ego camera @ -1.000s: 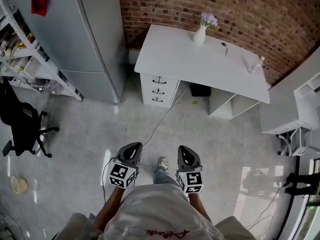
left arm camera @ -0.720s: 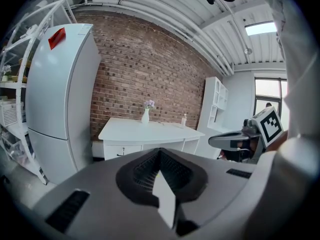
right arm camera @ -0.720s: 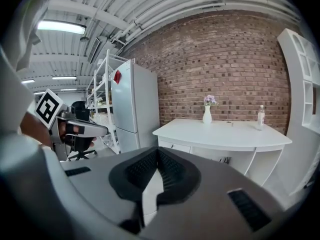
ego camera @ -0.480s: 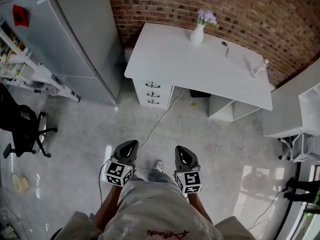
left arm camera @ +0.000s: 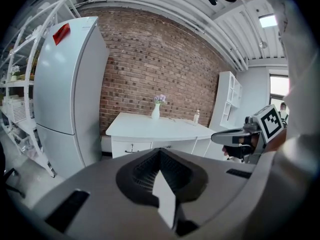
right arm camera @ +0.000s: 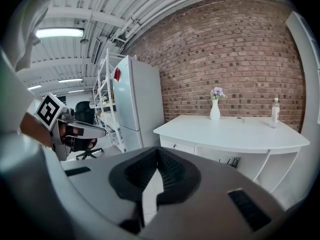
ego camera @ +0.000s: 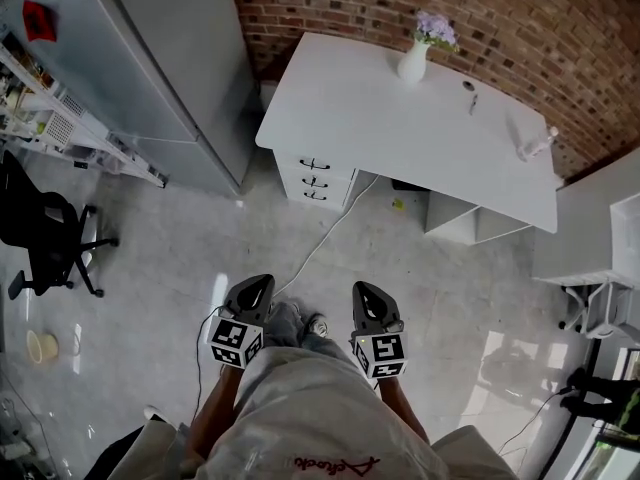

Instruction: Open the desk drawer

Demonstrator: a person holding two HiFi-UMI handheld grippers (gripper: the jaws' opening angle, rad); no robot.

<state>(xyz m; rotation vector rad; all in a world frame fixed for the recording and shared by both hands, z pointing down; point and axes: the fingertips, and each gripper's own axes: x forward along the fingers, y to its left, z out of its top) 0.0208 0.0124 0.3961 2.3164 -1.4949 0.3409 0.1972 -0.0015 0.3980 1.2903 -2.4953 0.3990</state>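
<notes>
- While the person stands well back from the desk [ego camera: 400,118], head view has the left gripper [ego camera: 258,281] and right gripper [ego camera: 361,288] side by side at the waist. Both aim at the desk, so this looks like the approach and no contact is made yet.
- Same view: the drawer stack [ego camera: 318,179] sits under the desk's left end, beside the fridge [ego camera: 150,68]. All three fronts are flush, so it reads as closed. A cable [ego camera: 320,238] crosses the floor toward the feet, a possible trip risk.
- Left gripper view: jaws pressed together, nothing between them. The drawers show small just above the jaw tips, well apart from them.
- Right gripper view: jaws tight together, empty. The desk lies ahead, with a drawer front under its near corner.
- Closed jaws are likely just a carry posture; they'd need to part for a handle. Can't tell which drawer is meant.
</notes>
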